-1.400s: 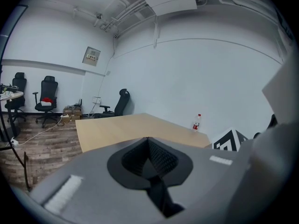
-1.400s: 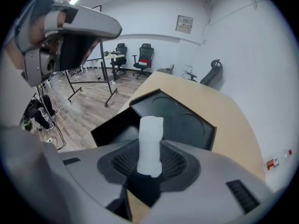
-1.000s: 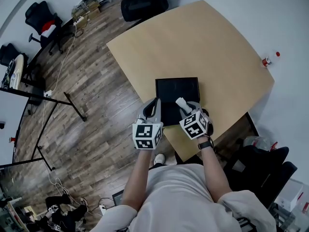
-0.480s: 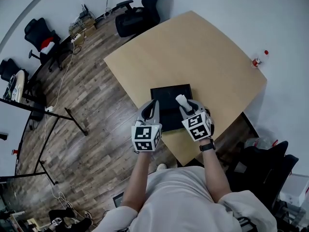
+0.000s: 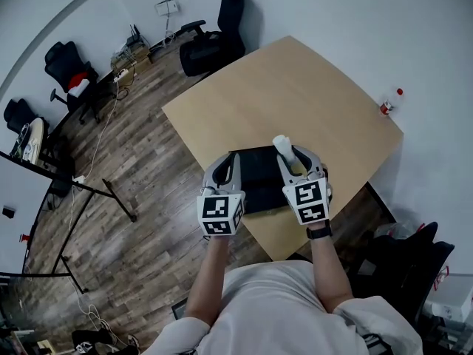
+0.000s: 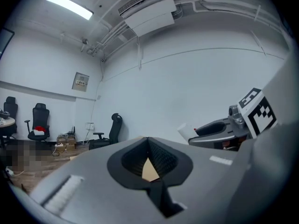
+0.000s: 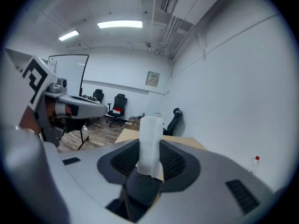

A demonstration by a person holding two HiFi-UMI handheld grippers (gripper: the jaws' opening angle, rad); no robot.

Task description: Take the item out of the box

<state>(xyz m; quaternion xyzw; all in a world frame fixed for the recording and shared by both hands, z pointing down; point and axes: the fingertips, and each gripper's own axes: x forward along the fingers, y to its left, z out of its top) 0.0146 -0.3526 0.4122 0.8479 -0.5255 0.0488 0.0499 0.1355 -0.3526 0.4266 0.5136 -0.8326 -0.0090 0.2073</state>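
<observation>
Okay, right tongs (image 5: 294, 160) (image 7: 149, 154): clamped on a white paper-like roll (image 5: 283, 148) (image 7: 150, 139), pads pressing it from both sides, roll sticking up past the tips.
Roll location: up in that grip; from the head view it sits over the far edge of the shallow black rectangular box (image 5: 260, 180).
Left tongs (image 5: 225, 170) (image 6: 149, 158): tips closed together, nothing in them, just a sliver of bench showing through the gap behind the tips.
Box: flat on the light wooden bench (image 5: 295, 87), near its front corner, between the two tongs.
</observation>
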